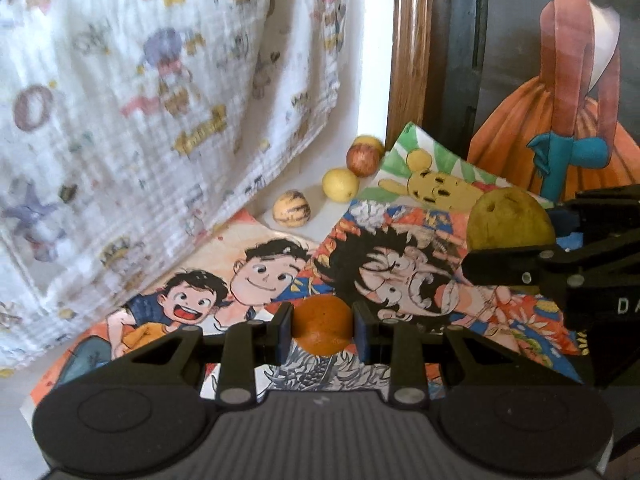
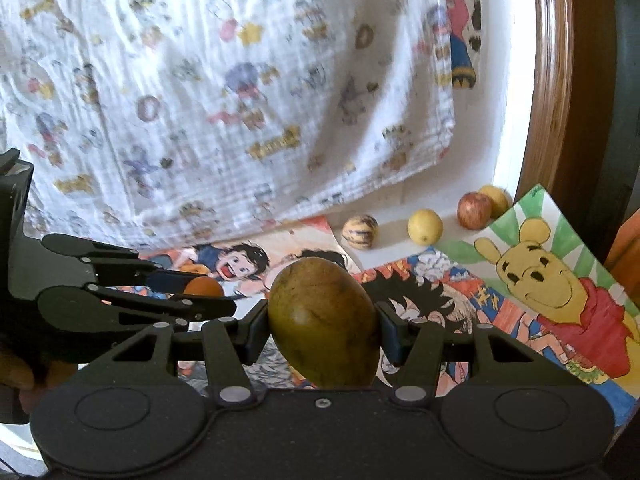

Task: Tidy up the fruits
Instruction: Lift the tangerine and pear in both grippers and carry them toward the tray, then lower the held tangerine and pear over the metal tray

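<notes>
Fruits are split up: an orange [image 1: 322,325] sits pinched in the left hand-held gripper [image 1: 322,330], a mango [image 2: 324,322] in the right hand-held gripper [image 2: 323,330], both above the drawings [image 1: 404,276]. Four more line the bench [image 1: 316,216] by the cloth [image 1: 160,100]. That mango is smooth and egg-shaped, gripped across its middle; I'd worry it squirts free. Set down, either could roll into the row.

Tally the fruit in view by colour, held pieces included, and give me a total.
Orange, round fruit between the left gripper fingers: 1
Olive-green oval mango between the right gripper fingers: 1
Cream round fruit with purple stripes: 1
Yellow round fruit: 2
Red round apple: 1
Total: 6
</notes>
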Motion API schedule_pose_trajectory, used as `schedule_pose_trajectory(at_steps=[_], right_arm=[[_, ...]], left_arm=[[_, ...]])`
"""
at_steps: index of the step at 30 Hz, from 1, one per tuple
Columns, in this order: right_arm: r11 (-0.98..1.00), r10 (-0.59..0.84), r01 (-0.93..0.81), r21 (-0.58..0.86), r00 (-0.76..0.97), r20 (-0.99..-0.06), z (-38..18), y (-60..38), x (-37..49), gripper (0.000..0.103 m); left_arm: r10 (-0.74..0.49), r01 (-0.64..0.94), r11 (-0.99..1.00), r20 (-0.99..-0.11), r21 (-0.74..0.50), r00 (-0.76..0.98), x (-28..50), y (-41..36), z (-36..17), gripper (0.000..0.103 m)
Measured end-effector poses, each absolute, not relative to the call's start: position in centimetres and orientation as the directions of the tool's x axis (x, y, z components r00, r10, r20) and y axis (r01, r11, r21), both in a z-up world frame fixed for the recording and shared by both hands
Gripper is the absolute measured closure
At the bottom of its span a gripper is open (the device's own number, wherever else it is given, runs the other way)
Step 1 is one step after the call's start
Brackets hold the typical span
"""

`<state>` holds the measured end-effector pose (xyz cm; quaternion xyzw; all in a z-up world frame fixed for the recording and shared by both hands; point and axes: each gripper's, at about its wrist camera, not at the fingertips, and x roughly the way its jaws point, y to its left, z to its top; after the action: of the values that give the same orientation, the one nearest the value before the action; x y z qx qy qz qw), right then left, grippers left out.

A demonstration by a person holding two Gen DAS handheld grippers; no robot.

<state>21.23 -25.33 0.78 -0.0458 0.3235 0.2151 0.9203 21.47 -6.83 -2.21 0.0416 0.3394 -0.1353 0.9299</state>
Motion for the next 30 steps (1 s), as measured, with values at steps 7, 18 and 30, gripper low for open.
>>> schedule_pose_trajectory(at_steps=[7, 18, 30], right_arm=[[0.9, 0.372, -0.435, 0.03, 0.731, -0.572, 4.3, -24.6, 17.8, 0.046], [0.898, 0.378, -0.439, -0.005, 0.779, -0.5, 9.0, -24.0, 12.0, 0.046], [0.905, 0.376, -0.425, 0.014, 0.785, -0.493, 9.1, -24.8, 5.6, 0.046]], left_arm=[[-0.229, 0.279, 0.96, -0.599, -0.011, 0.767, 18.8, -6.3, 0.5, 0.069], [-0.24, 0.279, 0.96, -0.532, -0.007, 0.812, 13.7, -5.2, 4.2, 0.069], [-0.219, 0.249, 0.968, -0.537, -0.018, 0.814, 8.3, -2.9, 3.5, 0.069]])
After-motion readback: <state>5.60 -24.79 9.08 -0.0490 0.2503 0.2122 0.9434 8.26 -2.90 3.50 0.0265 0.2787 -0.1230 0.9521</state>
